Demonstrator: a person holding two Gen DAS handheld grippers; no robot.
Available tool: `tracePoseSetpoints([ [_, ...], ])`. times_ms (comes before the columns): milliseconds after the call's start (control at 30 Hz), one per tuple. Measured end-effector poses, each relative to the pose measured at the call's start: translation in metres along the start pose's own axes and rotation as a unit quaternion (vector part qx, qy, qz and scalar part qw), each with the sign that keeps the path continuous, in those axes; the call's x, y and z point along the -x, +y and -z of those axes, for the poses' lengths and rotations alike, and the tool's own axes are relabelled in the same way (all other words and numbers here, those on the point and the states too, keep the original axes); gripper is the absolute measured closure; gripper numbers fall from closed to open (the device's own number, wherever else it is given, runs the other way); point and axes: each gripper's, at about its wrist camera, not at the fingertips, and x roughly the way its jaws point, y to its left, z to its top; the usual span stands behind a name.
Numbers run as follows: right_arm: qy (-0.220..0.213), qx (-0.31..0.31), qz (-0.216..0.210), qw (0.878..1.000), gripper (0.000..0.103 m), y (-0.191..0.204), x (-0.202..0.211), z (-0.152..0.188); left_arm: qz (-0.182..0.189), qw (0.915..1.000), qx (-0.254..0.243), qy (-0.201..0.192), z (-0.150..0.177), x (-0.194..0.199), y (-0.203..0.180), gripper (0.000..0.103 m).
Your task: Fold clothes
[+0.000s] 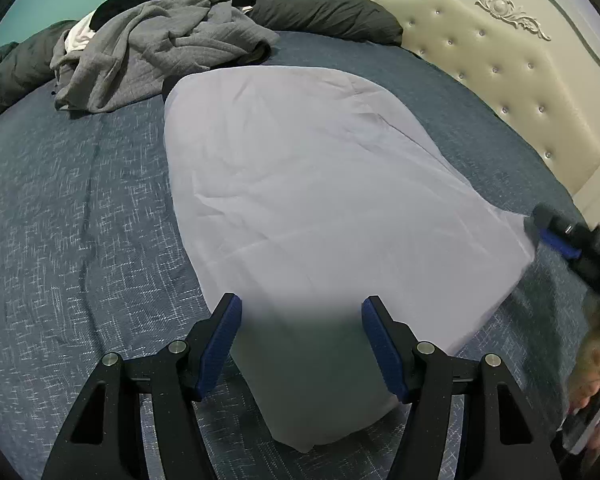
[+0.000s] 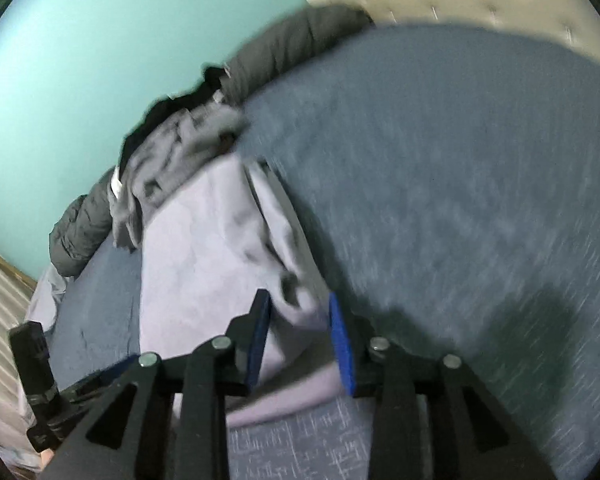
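A pale lavender cloth (image 1: pixel 320 184) lies spread flat on the blue bedspread (image 1: pixel 80 220). My left gripper (image 1: pixel 302 320) hovers open over the cloth's near end, which is narrow and folded, with nothing pinched between its blue pads. In the left wrist view my right gripper (image 1: pixel 556 240) sits at the cloth's right corner. The blurred right wrist view shows the right gripper (image 2: pixel 300 320) with its jaws apart. A bunched fold of the cloth's edge (image 2: pixel 288 280) stands between its fingers.
A heap of grey and black clothes (image 1: pixel 160 48) lies at the far side of the bed beside a dark pillow (image 1: pixel 324 12). The cream tufted headboard (image 1: pixel 520 80) bounds the right side, and a teal wall (image 2: pixel 100 60) lies beyond.
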Motion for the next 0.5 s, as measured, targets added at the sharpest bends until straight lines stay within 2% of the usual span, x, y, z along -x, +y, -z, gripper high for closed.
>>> tracePoseSetpoints([
  [167,-0.052,0.075,-0.008,0.996,0.073,0.032,0.017,-0.011,-0.004,1.0,-0.004,0.0,0.001,-0.001,-0.002,0.036],
  [267,-0.017,0.115,-0.022,0.993,0.075,0.049,-0.008,-0.008,-0.005,1.0,-0.003,0.0,0.002,-0.001,-0.002,0.035],
  [400,0.056,0.102,0.018,0.993,0.09,0.034,-0.052,0.004,-0.002,1.0,-0.005,0.0,0.001,-0.002,-0.002,0.035],
  [433,0.067,0.098,0.033,0.992,0.099,0.028,-0.058,0.007,-0.002,1.0,-0.005,0.0,0.001,-0.001,-0.002,0.035],
  [467,0.079,0.094,0.048,0.991,0.103,0.022,-0.064,0.009,-0.003,1.0,-0.005,-0.001,0.001,-0.001,-0.002,0.035],
  [500,0.086,0.087,0.054,0.991,0.103,0.016,-0.065,0.012,-0.004,1.0,-0.005,-0.003,0.0,-0.001,-0.002,0.035],
])
